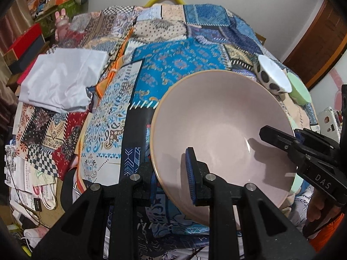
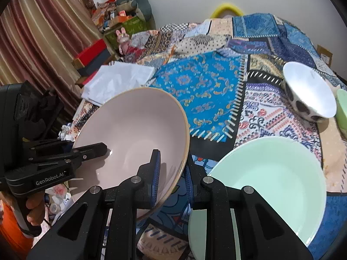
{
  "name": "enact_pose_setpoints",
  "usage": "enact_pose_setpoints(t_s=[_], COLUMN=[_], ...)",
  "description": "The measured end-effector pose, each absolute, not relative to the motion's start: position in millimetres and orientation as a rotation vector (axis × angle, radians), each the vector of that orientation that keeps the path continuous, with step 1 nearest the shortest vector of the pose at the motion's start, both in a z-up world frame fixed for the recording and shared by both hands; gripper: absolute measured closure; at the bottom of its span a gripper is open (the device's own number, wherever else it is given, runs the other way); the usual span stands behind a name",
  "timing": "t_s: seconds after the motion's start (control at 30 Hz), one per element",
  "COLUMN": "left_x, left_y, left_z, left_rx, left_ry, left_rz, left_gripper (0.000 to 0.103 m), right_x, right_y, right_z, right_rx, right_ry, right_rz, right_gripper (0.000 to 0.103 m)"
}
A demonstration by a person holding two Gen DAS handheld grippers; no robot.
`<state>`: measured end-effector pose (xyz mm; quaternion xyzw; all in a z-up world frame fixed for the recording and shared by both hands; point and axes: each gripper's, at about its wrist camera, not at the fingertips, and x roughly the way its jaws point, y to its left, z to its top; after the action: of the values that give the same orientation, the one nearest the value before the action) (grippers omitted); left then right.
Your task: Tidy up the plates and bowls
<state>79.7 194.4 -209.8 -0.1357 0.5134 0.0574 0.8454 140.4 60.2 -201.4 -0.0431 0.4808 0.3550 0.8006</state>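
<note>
The big bowl (image 2: 134, 130) is pale pink with a tan rim. The plate (image 2: 271, 186) is mint green. The small bowl (image 2: 308, 91) is white with dark spots outside. The cloth (image 2: 208, 82) is patchwork, mostly blue.

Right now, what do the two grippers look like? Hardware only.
Both are matte speckled black plastic with silver pivot pins and ribbed blue finger pads. The left gripper body reads "GenRobot.AI" in white; the right gripper reads "DAS". Bare hands hold pistol grips; orange clothing shows behind. No cables clearly visible.

Patchwork-covered table (image 2: 201, 86): mint plate (image 2: 271, 184), spotted bowl (image 2: 308, 91), green cup (image 2: 342, 104), white folded cloth (image 2: 117, 80).
</note>
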Motion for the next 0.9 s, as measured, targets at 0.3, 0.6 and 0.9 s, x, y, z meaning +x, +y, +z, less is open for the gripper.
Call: enact_pose_setpoints(t_s=[0.3, 0.6, 0.9], left_x=[86, 90, 90], left_y=[210, 213, 212], left_z=[-232, -250, -249], left_rx=[-0.331, -0.339, -0.339], left_ry=[1.123, 1.158, 1.161], left_rz=[0.135, 0.141, 0.141], left_gripper=[0.080, 0.080, 0.080], right_x=[146, 152, 150], right_y=[72, 75, 65], right_z=[-221, -229, -217], right_rx=[-0.116, -0.122, -0.107], right_ry=[1.082, 1.111, 1.085], right_rz=[0.767, 0.766, 0.761], right_gripper=[0.084, 0.084, 0.081])
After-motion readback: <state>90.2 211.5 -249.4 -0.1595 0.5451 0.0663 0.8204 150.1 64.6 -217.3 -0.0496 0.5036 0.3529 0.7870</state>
